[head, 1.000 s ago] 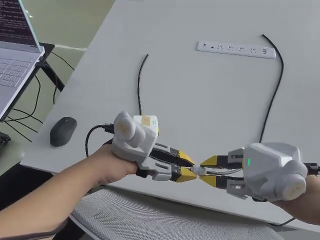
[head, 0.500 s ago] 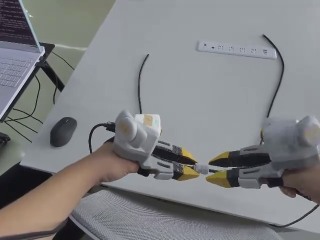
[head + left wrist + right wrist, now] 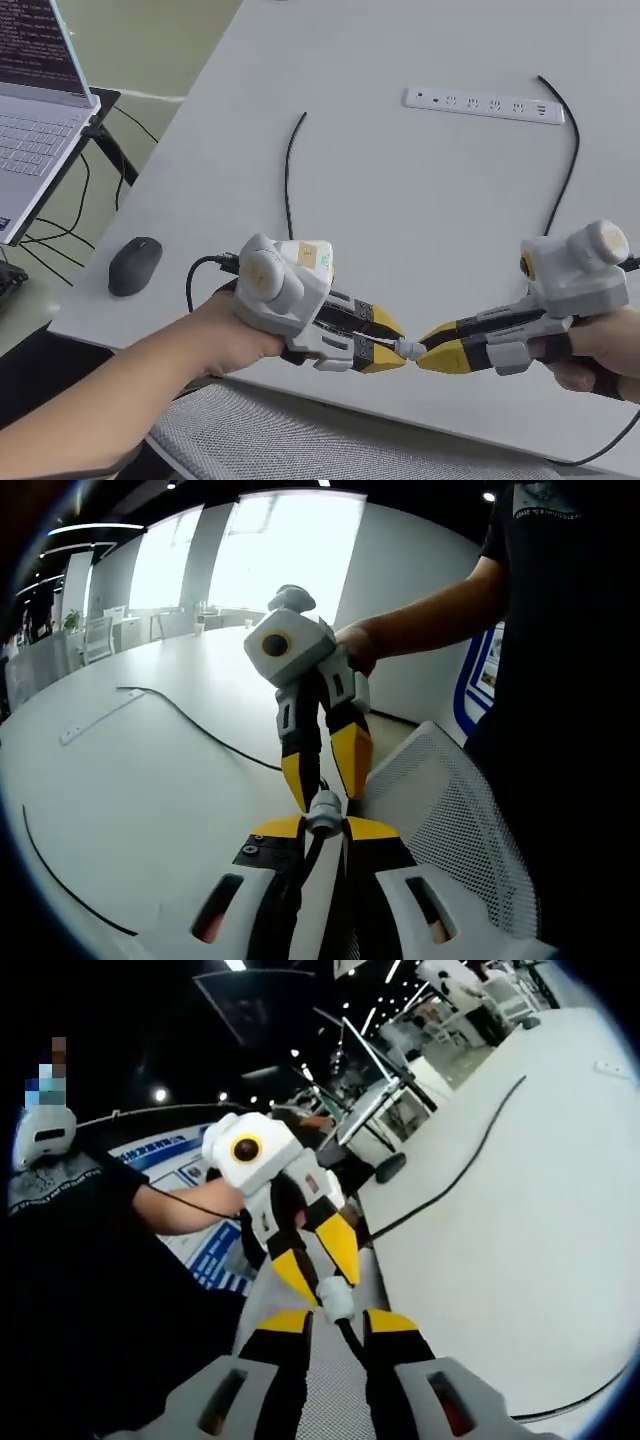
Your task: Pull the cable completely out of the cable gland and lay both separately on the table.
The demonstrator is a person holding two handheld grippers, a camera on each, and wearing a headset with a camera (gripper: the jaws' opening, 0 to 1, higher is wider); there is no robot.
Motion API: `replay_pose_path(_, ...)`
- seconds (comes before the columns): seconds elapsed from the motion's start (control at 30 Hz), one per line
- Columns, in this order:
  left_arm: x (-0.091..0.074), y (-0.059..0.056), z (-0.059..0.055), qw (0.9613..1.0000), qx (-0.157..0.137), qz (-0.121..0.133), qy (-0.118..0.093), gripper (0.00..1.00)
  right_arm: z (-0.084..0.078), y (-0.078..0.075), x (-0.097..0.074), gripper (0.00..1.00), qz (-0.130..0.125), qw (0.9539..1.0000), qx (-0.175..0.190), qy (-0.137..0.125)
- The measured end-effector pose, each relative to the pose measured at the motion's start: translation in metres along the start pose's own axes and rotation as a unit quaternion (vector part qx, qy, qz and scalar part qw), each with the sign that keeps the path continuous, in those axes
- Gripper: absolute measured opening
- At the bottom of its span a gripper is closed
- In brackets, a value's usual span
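The left gripper point(image 3: 388, 347) has its yellow-tipped jaws pressed together on the white cable gland point(image 3: 408, 348), low in the middle of the head view. The right gripper point(image 3: 432, 355) meets it tip to tip from the right. Its jaws are closed to a point on the black cable point(image 3: 348, 1338), which in the right gripper view runs from the gland's end down between them. Gland and cable are joined and held in the air just past the near edge of the table point(image 3: 400, 200), above a mesh chair point(image 3: 260, 440).

The left hand point(image 3: 225, 335) wraps its gripper's body from the lower left, forearm reaching in from the bottom-left corner. The right hand point(image 3: 590, 355) holds its gripper at the right edge, so that both tools lie almost level and point at each other.

Farther up on the table, a loose black lead point(image 3: 288, 170) lies left of centre. A white power strip point(image 3: 483, 103) sits at the upper right, its cord curving down the right side. At the left, a dark mouse point(image 3: 135, 265) rests near the table's corner, and an open laptop point(image 3: 40, 110) stands in the upper-left corner.
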State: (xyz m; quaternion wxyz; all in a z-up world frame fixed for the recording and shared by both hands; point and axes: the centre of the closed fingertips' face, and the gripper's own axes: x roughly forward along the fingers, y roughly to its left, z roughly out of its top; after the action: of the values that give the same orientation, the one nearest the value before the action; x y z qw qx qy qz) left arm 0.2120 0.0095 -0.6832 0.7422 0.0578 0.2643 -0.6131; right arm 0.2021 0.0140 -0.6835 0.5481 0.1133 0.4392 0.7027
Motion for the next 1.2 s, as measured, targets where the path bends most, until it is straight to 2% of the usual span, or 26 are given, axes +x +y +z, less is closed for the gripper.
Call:
replay_pose_path(0.07, 0.0, 0.0, 0.0, 1.0, 0.0, 0.0, 0.002, 0.15, 0.002, 0.002, 0.0, 0.13, 0.006, 0.9999, 0.01, -0.006)
replay_pose_path(0.17, 0.001, 0.0, -0.001, 1.0, -0.001, 0.001, 0.005, 0.15, 0.002, 0.001, 0.001, 0.09, 0.007, 0.9999, 0.005, -0.008)
replay_pose_path(0.33, 0.002, -0.001, -0.001, 1.0, -0.007, -0.001, 0.005, 0.15, 0.0, 0.003, -0.001, 0.08, 0.001, 0.9996, -0.028, -0.007)
replay_pose_path(0.47, 0.002, -0.001, 0.0, 0.9999, -0.015, 0.0, 0.003, 0.15, 0.001, 0.004, -0.002, 0.08, -0.009, 0.9992, -0.039, -0.005)
replay_pose_path(0.6, 0.002, -0.001, -0.001, 0.9996, -0.026, -0.002, 0.005, 0.15, 0.0, 0.003, -0.002, 0.08, -0.045, 0.9926, -0.112, 0.011)
replay_pose_path(0.63, 0.003, -0.002, -0.001, 0.9995, -0.03, -0.004, 0.006, 0.15, -0.001, 0.004, -0.001, 0.08, -0.055, 0.9881, -0.142, 0.016)
replay_pose_path(0.73, 0.003, -0.003, -0.002, 0.9992, -0.038, -0.007, 0.006, 0.15, -0.003, 0.003, -0.002, 0.08, -0.082, 0.9766, -0.197, 0.026)
replay_pose_path(0.8, 0.004, -0.003, -0.002, 0.9992, -0.039, -0.006, 0.004, 0.15, -0.004, 0.002, -0.002, 0.08, -0.105, 0.9648, -0.239, 0.034)
replay_pose_path(0.83, 0.005, -0.003, -0.002, 0.999, -0.043, -0.006, 0.003, 0.15, -0.004, -0.001, -0.003, 0.08, -0.12, 0.956, -0.265, 0.038)
replay_pose_path(0.9, 0.005, -0.002, -0.002, 0.9988, -0.048, -0.006, 0.002, 0.15, -0.005, -0.003, -0.003, 0.08, -0.14, 0.9468, -0.287, 0.04)
replay_pose_path(0.93, 0.005, -0.002, -0.002, 0.9987, -0.05, -0.005, 0.002, 0.15, -0.004, -0.005, -0.003, 0.08, -0.155, 0.9376, -0.308, 0.041)
replay_pose_path(0.97, 0.005, -0.002, -0.002, 0.9986, -0.053, -0.005, 0.003, 0.15, -0.005, -0.005, -0.003, 0.08, -0.164, 0.9318, -0.321, 0.042)
replay_pose_path(1.0, 0.005, -0.002, -0.003, 0.9985, -0.055, -0.006, 0.003, 0.15, -0.006, -0.005, -0.002, 0.08, -0.178, 0.9207, -0.344, 0.048)
replay_pose_path(1.07, 0.005, -0.002, -0.003, 0.9983, -0.058, -0.005, 0.004, 0.15, -0.006, -0.006, -0.001, 0.08, -0.196, 0.9089, -0.364, 0.053)
replay_pose_path(1.1, 0.004, -0.001, -0.003, 0.9981, -0.062, -0.005, 0.002, 0.15, -0.006, -0.006, 0.0, 0.08, -0.208, 0.8949, -0.39, 0.061)
replay_pose_path(1.13, 0.004, -0.002, -0.004, 0.9979, -0.065, -0.005, 0.002, 0.15, -0.006, -0.006, 0.0, 0.08, -0.214, 0.8901, -0.397, 0.065)
replay_pose_path(1.17, 0.004, -0.002, -0.004, 0.9978, -0.066, -0.005, 0.002, 0.15, -0.006, -0.007, 0.001, 0.08, -0.222, 0.8826, -0.408, 0.069)
replay_pose_path(1.2, 0.004, -0.001, -0.005, 0.9976, -0.069, -0.004, 0.001, 0.15, -0.006, -0.008, 0.002, 0.08, -0.227, 0.8732, -0.425, 0.074)
